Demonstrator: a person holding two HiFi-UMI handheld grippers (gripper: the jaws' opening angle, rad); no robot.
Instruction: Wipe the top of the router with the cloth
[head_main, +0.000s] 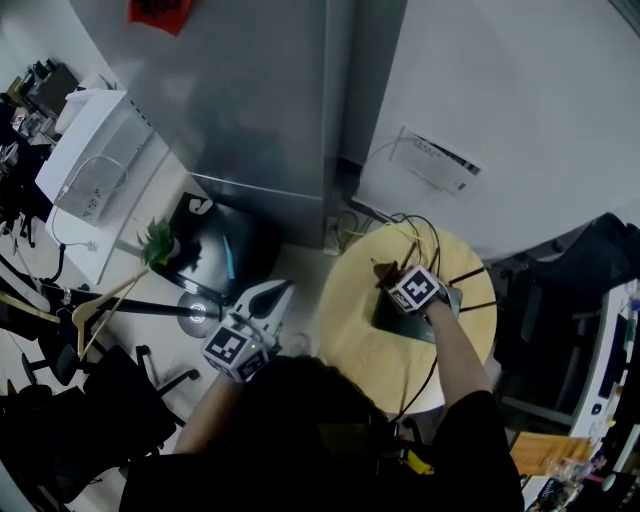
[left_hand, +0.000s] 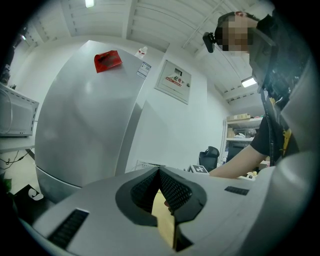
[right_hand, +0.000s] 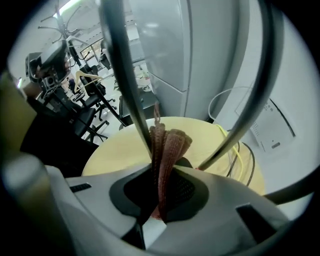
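One router (head_main: 395, 322), mostly hidden; right claw (right_hand: 162, 176) pinches cloth (right_hand: 168, 145).

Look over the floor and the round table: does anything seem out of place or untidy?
A wooden coat hanger lies tilted among the office chairs at left, not hung up. Loose cables tangle on the round table behind the router. Nothing looks spilled or broken.

Cameras riding head and grippers.
The head view is looking steeply down on the left gripper (head_main: 283, 290) and right gripper (head_main: 385, 270). The right one's view is peering closely past its cloth (right_hand: 167, 150) over the shared round table (head_main: 345, 320). The left's is facing the grey cabinet (left_hand: 85, 130) beyond its jaws.
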